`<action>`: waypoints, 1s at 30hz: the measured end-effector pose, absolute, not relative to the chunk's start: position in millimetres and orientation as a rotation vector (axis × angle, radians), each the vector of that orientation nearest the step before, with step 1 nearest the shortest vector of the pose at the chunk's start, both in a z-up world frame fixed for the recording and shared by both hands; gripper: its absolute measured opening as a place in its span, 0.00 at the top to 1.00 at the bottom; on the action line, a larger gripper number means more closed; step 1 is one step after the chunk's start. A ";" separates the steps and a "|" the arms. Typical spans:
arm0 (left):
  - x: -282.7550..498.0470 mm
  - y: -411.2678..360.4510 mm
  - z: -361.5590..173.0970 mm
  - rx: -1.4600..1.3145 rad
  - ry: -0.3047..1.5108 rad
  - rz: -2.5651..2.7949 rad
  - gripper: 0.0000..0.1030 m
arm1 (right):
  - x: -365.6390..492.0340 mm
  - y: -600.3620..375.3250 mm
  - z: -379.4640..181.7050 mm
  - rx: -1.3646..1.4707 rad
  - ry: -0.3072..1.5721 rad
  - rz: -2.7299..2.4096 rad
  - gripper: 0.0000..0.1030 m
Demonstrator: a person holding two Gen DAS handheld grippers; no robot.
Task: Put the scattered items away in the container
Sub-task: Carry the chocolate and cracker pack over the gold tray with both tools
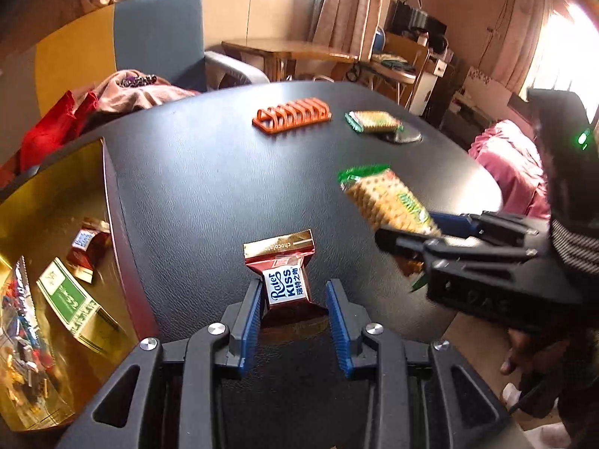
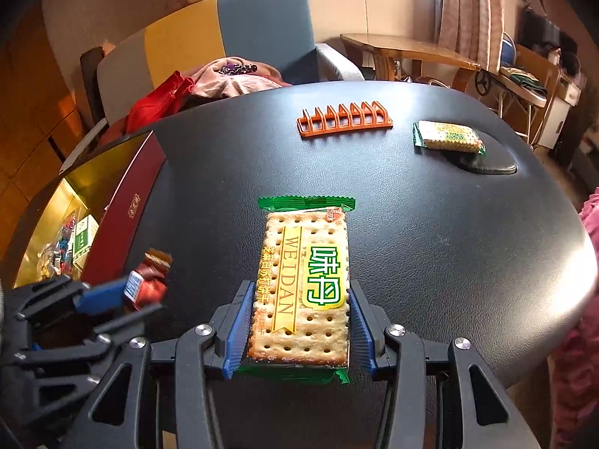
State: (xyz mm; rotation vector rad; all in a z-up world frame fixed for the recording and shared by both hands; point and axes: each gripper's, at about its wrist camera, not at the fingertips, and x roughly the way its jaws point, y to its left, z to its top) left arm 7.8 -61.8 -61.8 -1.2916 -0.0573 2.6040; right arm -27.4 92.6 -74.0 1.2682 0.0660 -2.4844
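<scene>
Closest in, our left gripper [image 1: 294, 301] has its blue pads either side of a Rater Kiss chocolate packet [image 1: 285, 280]; the left pad touches the wrapper, while a sliver of gap shows at the right pad. From the right wrist view that same packet [image 2: 148, 280] is up off the table in the left gripper's [image 2: 123, 295] fingers, so we call it clamped. Over on our right gripper [image 2: 299, 321], the pads press both long edges of a Weidan cracker pack [image 2: 305, 284], firmly pinched. The left view shows that pack [image 1: 385, 202] held in the air above the black table [image 1: 209, 187], tilted, in the right gripper [image 1: 408, 235].

Off to the left sits the gold-lined box [image 1: 48, 202] with red outer walls [image 2: 123, 202]; the left camera sees into it: another Kiss packet [image 1: 87, 243] and a green-and-white packet [image 1: 71, 299] lie inside.

Farther out, an orange slotted rack [image 2: 344, 119] stands on the table, and a second cracker pack [image 2: 447, 138] rests partly on a dark round pad [image 2: 490, 166]. Beyond, a blue armchair [image 1: 157, 33].
</scene>
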 end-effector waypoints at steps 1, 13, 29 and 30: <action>9.0 -62.6 -58.4 -1.282 -0.062 2.613 0.67 | -26.6 92.0 -72.7 1.265 0.063 -2.483 0.53; 44.7 -135.4 -13.5 -1.200 -0.208 2.902 0.67 | -13.4 41.3 -31.0 1.113 0.082 -2.378 0.53; 96.6 -256.6 -19.9 -1.298 -0.400 3.190 0.67 | 13.1 -121.1 -19.3 0.980 0.240 -2.075 0.53; 97.0 -258.7 -22.2 -1.310 -0.405 3.191 0.67 | 13.6 -127.7 -22.9 0.987 0.251 -2.065 0.53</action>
